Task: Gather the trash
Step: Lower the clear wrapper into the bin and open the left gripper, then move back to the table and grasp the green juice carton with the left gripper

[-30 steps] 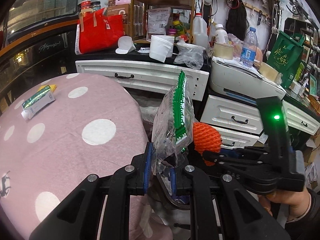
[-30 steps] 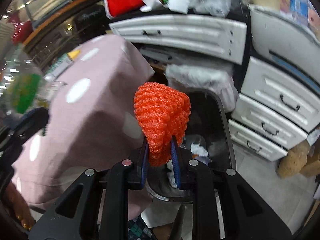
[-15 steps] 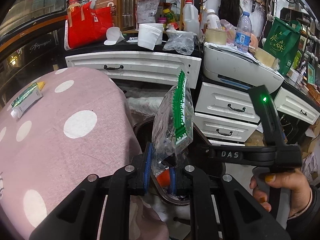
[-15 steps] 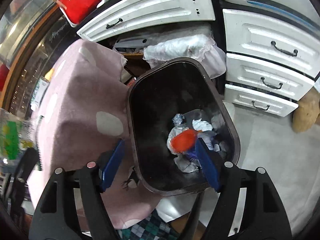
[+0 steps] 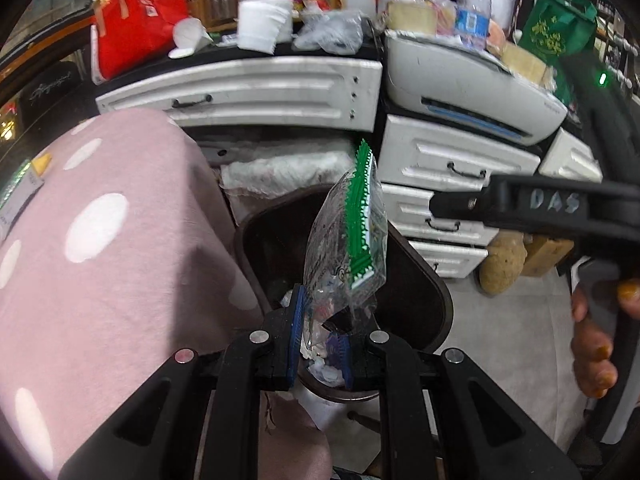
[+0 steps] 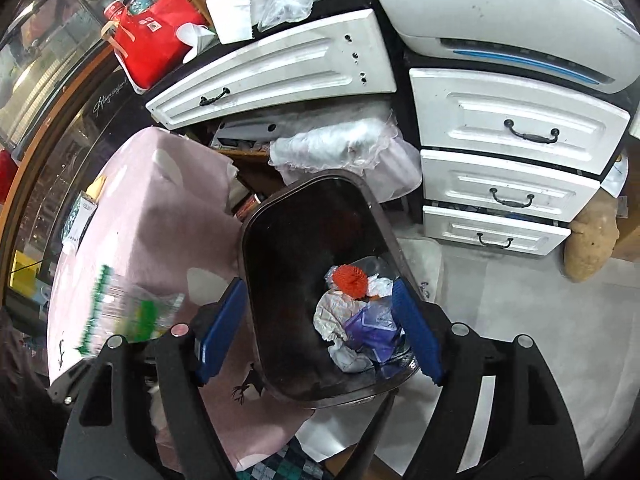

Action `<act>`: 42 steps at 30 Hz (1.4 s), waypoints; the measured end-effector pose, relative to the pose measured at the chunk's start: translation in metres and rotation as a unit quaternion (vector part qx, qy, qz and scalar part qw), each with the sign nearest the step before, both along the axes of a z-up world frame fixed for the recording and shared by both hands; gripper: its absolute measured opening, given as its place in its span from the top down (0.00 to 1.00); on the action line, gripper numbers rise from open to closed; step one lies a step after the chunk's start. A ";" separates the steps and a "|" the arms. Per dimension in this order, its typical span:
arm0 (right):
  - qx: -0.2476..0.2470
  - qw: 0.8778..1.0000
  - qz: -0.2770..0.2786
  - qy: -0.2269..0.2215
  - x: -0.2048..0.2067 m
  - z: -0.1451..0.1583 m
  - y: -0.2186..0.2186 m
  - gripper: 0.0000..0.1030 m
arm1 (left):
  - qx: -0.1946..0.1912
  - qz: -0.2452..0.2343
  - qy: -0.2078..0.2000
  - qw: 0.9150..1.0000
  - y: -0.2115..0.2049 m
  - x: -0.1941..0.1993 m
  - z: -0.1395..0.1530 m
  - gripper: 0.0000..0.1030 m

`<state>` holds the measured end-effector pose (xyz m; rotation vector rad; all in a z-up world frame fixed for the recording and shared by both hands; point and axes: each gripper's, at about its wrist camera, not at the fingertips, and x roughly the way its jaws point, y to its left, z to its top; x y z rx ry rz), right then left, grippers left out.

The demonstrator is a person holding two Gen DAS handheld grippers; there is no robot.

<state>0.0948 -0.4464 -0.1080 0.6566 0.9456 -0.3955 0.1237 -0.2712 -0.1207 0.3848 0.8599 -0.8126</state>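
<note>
Wrapper (image 5: 348, 248), light crinkly film, is pinched at its lower edge by the left gripper (image 5: 320, 336). Right gripper (image 6: 320, 328) gapes empty over the bin (image 6: 256, 240); its jaws have just been opening.

White drawer units (image 6: 516, 128) stand cluttered on pale floor (image 6: 520, 320).

the clear wrapper (image 6: 128, 312) with green print is a motion-blurred smear at the lower left of the right wrist view, its lettering unreadable. in the left wrist view the wrapper's lower end is hidden between the pads of the left tool (image 5: 320, 334). the right tool (image 5: 532, 208) is cut off by that picture's right edge, its fingertips out of sight, and the hand (image 5: 596, 340) on it shows only in part. the small carton (image 5: 18, 192) on the pink spotted desk (image 5: 120, 280) is cropped at the left edge. the near wall of the dark bin (image 6: 288, 288) hides part of the crumpled trash (image 6: 352, 328) inside.
</note>
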 end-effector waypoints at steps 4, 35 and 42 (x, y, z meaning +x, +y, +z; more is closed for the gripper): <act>0.004 1.000 -0.003 -0.001 -0.002 0.000 -0.003 0.28 | 0.011 -0.017 0.011 1.000 -0.010 0.002 -0.011 0.85; -0.029 0.998 -0.051 -0.010 -0.016 0.012 -0.018 0.21 | 0.059 -0.050 0.024 0.997 -0.037 0.006 -0.050 0.20; -0.063 0.995 -0.072 -0.012 -0.021 0.021 -0.026 0.19 | 0.006 -0.077 0.006 0.997 -0.021 -0.016 -0.007 0.19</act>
